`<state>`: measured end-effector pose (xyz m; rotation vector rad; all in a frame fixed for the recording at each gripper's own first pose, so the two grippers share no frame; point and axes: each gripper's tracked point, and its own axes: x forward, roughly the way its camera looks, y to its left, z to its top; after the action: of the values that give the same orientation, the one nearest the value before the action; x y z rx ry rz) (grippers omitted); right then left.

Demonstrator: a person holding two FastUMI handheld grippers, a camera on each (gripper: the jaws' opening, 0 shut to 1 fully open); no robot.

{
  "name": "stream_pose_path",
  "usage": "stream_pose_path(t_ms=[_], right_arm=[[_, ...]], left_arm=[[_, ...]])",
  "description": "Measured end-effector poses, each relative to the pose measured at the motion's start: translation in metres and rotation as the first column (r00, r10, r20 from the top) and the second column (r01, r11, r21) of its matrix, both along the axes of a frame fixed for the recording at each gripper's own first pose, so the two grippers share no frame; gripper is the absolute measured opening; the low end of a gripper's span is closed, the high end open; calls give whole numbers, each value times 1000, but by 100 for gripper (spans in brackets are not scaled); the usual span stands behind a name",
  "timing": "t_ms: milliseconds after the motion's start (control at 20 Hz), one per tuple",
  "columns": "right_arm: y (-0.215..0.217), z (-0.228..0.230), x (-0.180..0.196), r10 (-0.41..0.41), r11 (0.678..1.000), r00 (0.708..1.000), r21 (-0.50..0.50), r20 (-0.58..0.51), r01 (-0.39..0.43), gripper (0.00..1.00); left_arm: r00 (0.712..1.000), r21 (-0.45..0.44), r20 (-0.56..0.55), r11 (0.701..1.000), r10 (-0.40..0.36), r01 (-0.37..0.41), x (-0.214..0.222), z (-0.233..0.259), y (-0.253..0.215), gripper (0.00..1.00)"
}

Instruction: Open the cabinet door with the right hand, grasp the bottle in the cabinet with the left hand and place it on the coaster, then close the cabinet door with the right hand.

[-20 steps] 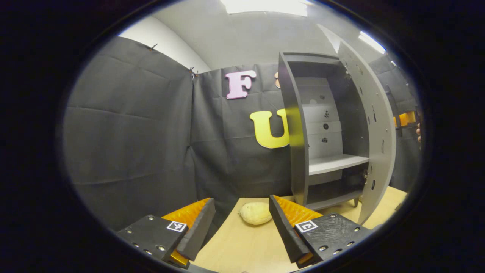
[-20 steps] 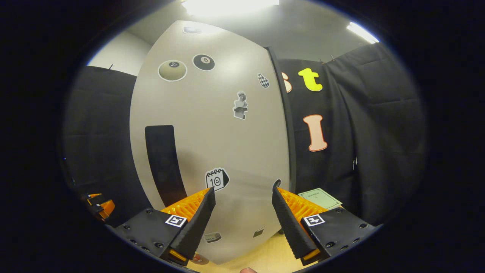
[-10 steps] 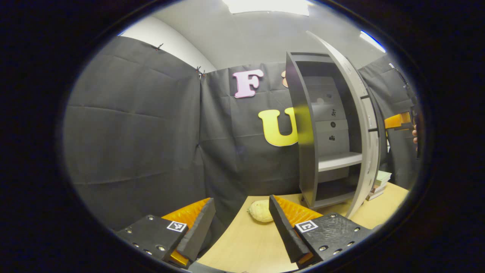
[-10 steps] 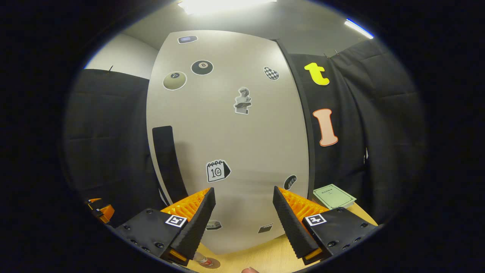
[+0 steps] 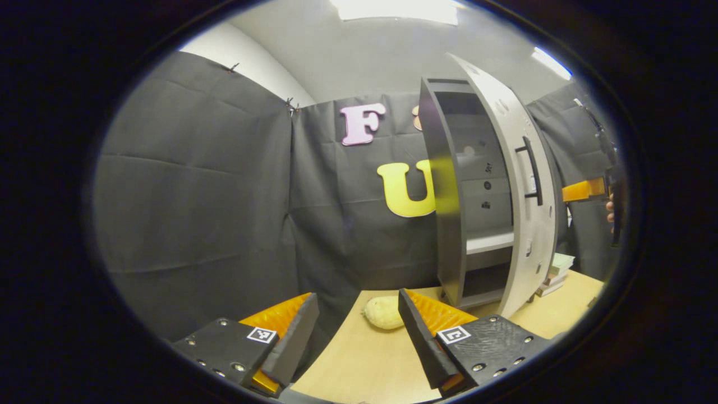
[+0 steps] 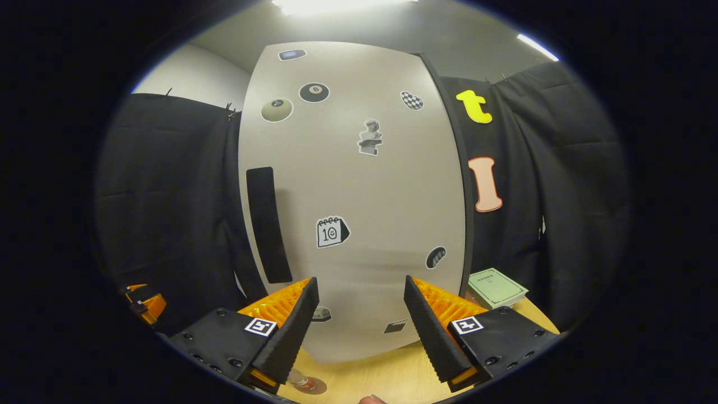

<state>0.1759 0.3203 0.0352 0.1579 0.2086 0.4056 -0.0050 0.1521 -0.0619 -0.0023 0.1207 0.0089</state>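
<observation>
In the left gripper view the grey cabinet [image 5: 449, 191] stands on the table at the right, and its pale door [image 5: 524, 185] is swung most of the way toward the frame, leaving a narrow gap onto the shelf [image 5: 489, 241]. In the right gripper view the door [image 6: 387, 191] with stickers and a black handle [image 6: 268, 224] faces me close up. My right gripper [image 6: 360, 280] is open in front of the door's lower part, holding nothing. Low at the bottom edge, the bottle [image 6: 298, 381] stands on a round brown coaster [image 6: 317, 386]. My left gripper [image 5: 357, 294] is open and empty over the table's near corner.
A pale yellow lump [image 5: 383, 312] lies on the wooden table [image 5: 364, 365] in front of the left gripper. Stacked books [image 5: 554, 270] lie right of the cabinet, with a green book [image 6: 497, 286] on top. The right gripper [image 5: 580, 191] and a hand show beyond the door.
The door has swung from wide open toward the cabinet, so its handle side now faces the left gripper view. The right gripper stays facing the door's front. Both stay open.
</observation>
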Motion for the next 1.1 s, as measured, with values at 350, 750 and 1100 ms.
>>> stream_pose_path(t_ms=[350, 750, 1100], right_arm=[[-49, 10, -28, -42, 999, 998, -1, 41, 42, 98], [-170, 23, -55, -142, 990, 987, 20, 71, 141, 98], [-261, 1, -77, -234, 970, 969, -55, 82, 239, 98]], left_arm=[[997, 6, 49, 998, -60, 59, 1, 30, -43, 86], [984, 1, 107, 990, -141, 142, 11, 72, -142, 88], [974, 11, 140, 984, -179, 179, -12, 92, -197, 86]])
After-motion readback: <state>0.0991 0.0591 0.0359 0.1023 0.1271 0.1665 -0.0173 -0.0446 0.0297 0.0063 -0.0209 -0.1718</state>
